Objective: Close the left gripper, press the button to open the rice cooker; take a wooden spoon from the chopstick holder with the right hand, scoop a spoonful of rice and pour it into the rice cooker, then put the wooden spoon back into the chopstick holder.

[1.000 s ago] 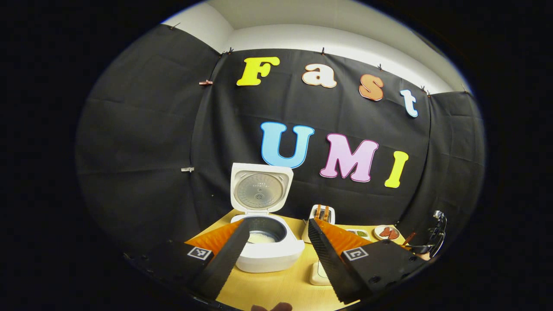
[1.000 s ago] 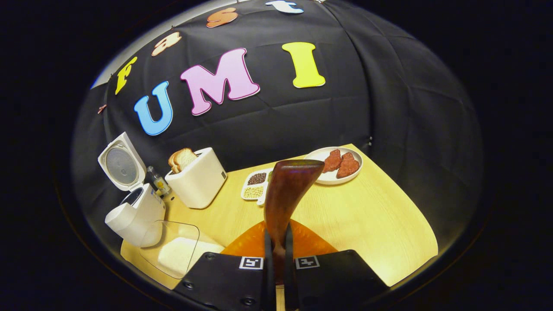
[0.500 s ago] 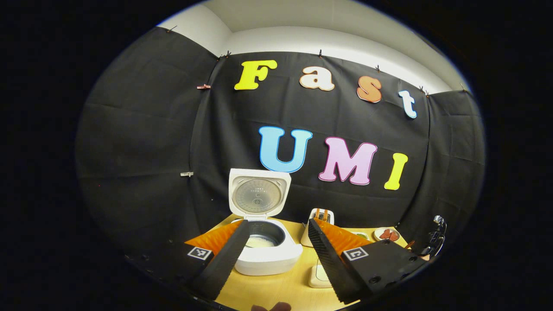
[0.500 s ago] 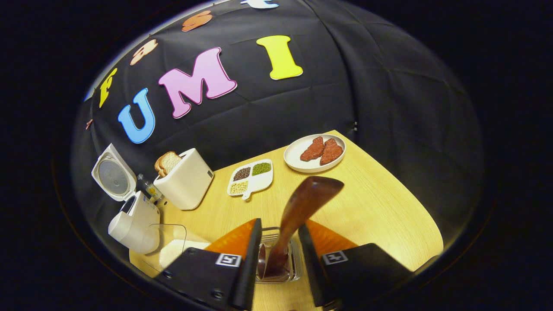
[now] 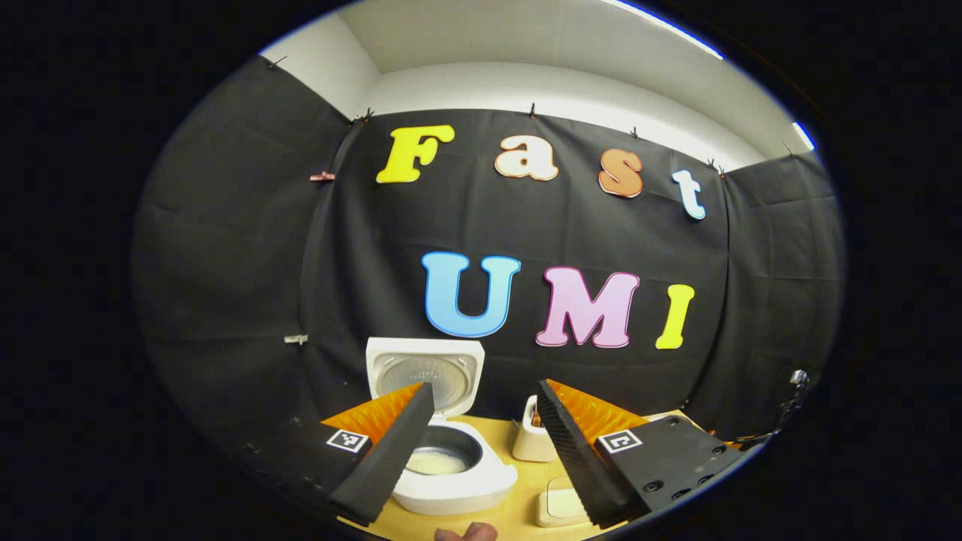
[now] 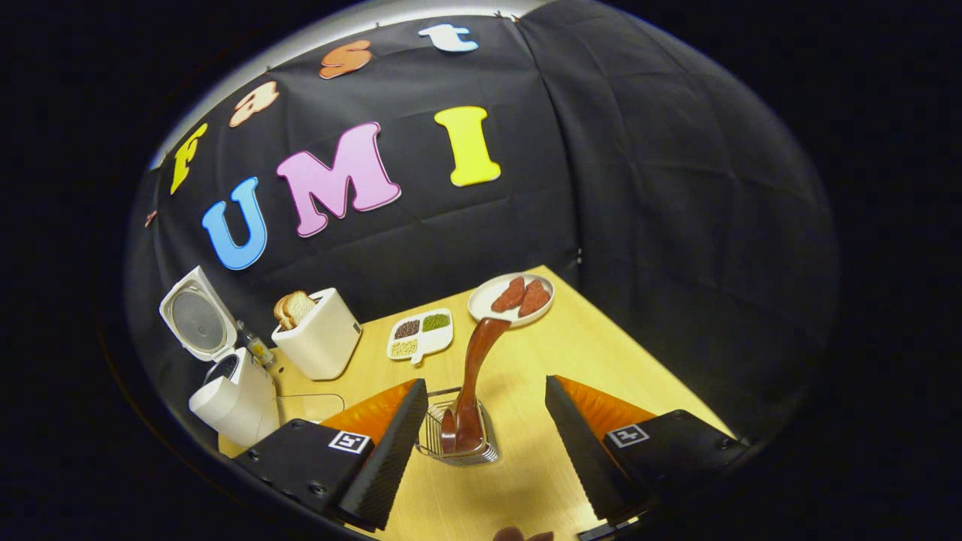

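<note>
Two fingers of the right gripper (image 6: 481,443) stand spread, touching nothing; between them the wooden spoon (image 6: 475,376) stands in the chopstick holder (image 6: 458,443), bowl upward, seemingly returned; the left gripper (image 5: 481,443) is likewise parted and empty, facing the rice cooker (image 5: 443,466), lid up, rice visible inside

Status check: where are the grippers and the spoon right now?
Right gripper open, clear of wooden spoon. Spoon standing in chopstick holder. Left gripper open, facing rice cooker, lid up. Nothing blocking.
</note>
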A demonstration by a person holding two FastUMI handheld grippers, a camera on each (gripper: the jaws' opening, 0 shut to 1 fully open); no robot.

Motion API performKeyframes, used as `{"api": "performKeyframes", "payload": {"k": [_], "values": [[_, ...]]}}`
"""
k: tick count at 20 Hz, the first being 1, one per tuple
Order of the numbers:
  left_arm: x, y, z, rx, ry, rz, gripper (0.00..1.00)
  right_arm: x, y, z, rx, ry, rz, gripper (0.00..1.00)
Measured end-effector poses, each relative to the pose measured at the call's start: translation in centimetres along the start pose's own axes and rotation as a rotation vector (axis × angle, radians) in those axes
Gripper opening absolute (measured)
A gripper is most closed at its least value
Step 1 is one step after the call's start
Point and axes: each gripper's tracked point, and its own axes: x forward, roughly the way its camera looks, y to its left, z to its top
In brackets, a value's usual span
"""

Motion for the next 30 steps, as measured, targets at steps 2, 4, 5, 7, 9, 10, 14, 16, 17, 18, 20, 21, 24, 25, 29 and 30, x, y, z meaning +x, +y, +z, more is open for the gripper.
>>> {"api": "performKeyframes", "payload": {"k": [2, 4, 5, 7, 9, 10, 14, 16, 17, 18, 20, 21, 24, 25, 29, 30], "values": [[2.7, 0.3, 1.4, 0.027, -0.034, -0.009, 0.95, -3.5, 0.5, 3.7, -0.095, -0.105, -0.015, 0.98], [5.3, 0.7, 2.7, 0.052, -0.061, -0.014, 0.95, -6.9, 1.7, 7.0, -0.186, -0.199, -0.022, 0.98], [6.6, 1.0, 3.3, 0.062, -0.069, -0.018, 0.95, -8.7, 2.5, 8.4, -0.225, -0.245, -0.025, 0.98], [9.4, 1.9, 4.3, 0.074, -0.088, -0.010, 0.95, -11.8, 3.8, 11.2, -0.268, -0.332, -0.042, 0.98], [12.1, 2.8, 5.2, 0.089, -0.100, -0.008, 0.95, -14.5, 5.7, 13.0, -0.281, -0.392, -0.047, 0.98], [13.4, 3.3, 5.3, 0.097, -0.105, -0.011, 0.96, -15.6, 6.7, 13.6, -0.288, -0.411, -0.043, 0.98], [19.0, 5.4, 5.5, 0.104, -0.100, -0.008, 0.95, -18.6, 10.1, 15.5, -0.312, -0.469, -0.036, 0.96], [21.8, 6.5, 5.2, 0.095, -0.091, -0.005, 0.95, -19.5, 11.5, 16.1, -0.328, -0.486, -0.033, 0.97], [23.1, 6.9, 4.7, 0.093, -0.083, -0.002, 0.94, -20.1, 12.2, 16.4, -0.337, -0.495, -0.032, 0.98], [24.5, 7.5, 4.1, 0.095, -0.070, 0.002, 0.94, -20.6, 12.6, 16.6, -0.347, -0.501, -0.037, 0.98], [27.1, 8.4, 2.6, 0.100, -0.039, 0.012, 0.94, -21.3, 13.1, 16.8, -0.344, -0.505, -0.046, 0.98], [28.1, 8.6, 1.7, 0.102, -0.021, 0.012, 0.94, -21.6, 13.4, 16.8, -0.335, -0.503, -0.049, 0.97], [31.1, 9.6, -1.4, 0.120, 0.041, 0.027, 0.94, -22.6, 13.0, 16.9, -0.327, -0.503, -0.090, 0.98], [32.0, 10.0, -2.5, 0.126, 0.061, 0.038, 0.94, -23.2, 12.7, 16.8, -0.325, -0.504, -0.105, 0.98], [33.9, 12.1, -6.2, 0.121, 0.134, 0.096, 0.94, -24.7, 11.9, 16.4, -0.333, -0.502, -0.164, 0.97], [34.0, 12.7, -7.3, 0.113, 0.155, 0.108, 0.94, -24.9, 11.9, 16.4, -0.335, -0.499, -0.171, 0.97]]}}
